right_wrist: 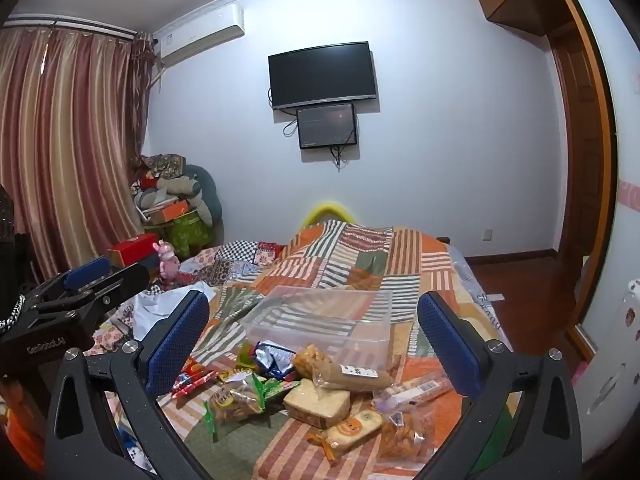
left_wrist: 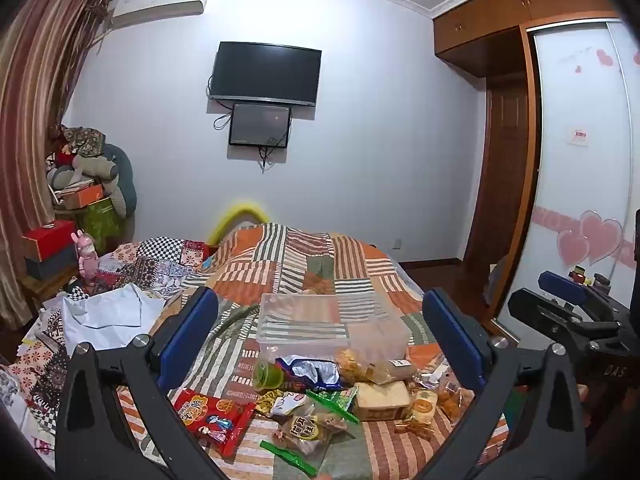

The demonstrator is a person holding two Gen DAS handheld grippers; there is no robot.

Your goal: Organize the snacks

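Observation:
A pile of wrapped snacks lies on the patchwork bed: a red packet, a blue-white bag, a pale bread block, a green cup. A clear plastic box stands empty just behind the pile. My left gripper is open and empty, held above the pile. My right gripper is open and empty too, also above the pile. Each gripper shows at the edge of the other's view, the right one and the left one.
The bed carries a striped quilt and crumpled white cloth at the left. Boxes and cushions are stacked in the far left corner. A wardrobe stands at the right, floor beside it.

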